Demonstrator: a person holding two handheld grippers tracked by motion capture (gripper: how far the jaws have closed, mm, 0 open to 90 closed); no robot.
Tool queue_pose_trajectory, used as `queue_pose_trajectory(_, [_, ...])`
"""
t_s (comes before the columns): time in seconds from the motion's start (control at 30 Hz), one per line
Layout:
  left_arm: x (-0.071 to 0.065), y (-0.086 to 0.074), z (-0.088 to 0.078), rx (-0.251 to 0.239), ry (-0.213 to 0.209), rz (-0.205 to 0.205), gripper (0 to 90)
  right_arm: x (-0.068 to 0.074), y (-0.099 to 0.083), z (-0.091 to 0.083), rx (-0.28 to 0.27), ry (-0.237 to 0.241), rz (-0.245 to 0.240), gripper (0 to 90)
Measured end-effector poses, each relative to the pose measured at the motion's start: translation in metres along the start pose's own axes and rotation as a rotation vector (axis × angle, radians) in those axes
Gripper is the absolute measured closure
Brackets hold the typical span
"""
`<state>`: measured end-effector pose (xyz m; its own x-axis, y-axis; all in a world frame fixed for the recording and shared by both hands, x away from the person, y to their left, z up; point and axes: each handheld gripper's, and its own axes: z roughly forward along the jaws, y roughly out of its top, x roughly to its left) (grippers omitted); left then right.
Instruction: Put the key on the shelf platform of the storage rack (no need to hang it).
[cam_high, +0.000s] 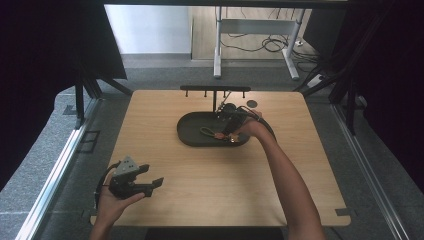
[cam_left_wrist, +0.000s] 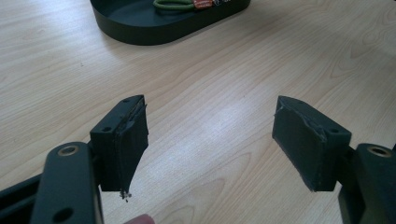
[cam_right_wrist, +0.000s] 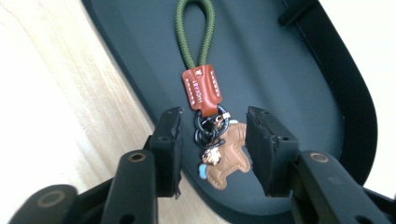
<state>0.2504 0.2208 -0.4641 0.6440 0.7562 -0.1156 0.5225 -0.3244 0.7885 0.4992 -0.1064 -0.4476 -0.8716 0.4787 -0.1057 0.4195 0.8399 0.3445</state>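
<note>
My right gripper (cam_right_wrist: 212, 140) has its jaws part open, straddling the keychain (cam_right_wrist: 205, 95) that lies in the dark tray (cam_right_wrist: 289, 60). The tan tab's stamped lettering is too small to read. My left gripper (cam_left_wrist: 210, 140) hangs wide open, empty, above the counter (cam_left_wrist: 224, 70).

I look down on a light wood worktop (cam_high: 215, 180) set on grey carpeted floor (cam_high: 45, 165). Dark curtains (cam_high: 45, 45) hang at both sides. Beyond, a white-legged desk frame (cam_high: 255, 30) stands over tangled black cables (cam_high: 272, 44), near a pale wall (cam_high: 150, 27).
</note>
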Motion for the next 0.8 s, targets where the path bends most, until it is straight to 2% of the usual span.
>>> queue_pose_trajectory(0.1, [-0.002, 0.0, 0.001, 0.003, 0.001, 0.002, 27.0, 0.001, -0.005, -0.009, -0.021, -0.005, 0.014, 51.9])
queue_pose_trajectory(0.23, [-0.004, 0.0, 0.002, 0.008, 0.0, 0.008, 27.0, 0.004, -0.014, -0.022, -0.076, 0.006, 0.046, 50.5])
queue_pose_trajectory(0.4, [-0.007, 0.001, 0.004, 0.014, -0.002, 0.016, 27.0, 0.01, -0.027, -0.033, -0.116, 0.02, 0.049, 50.4])
queue_pose_trajectory(0.53, [-0.007, 0.001, 0.005, 0.015, -0.001, 0.014, 27.0, 0.017, -0.038, -0.04, -0.132, 0.02, 0.03, 50.6])
queue_pose_trajectory(0.8, [-0.008, 0.001, 0.006, 0.021, -0.002, 0.015, 27.0, 0.029, -0.064, -0.054, -0.195, 0.037, 0.051, 50.6])
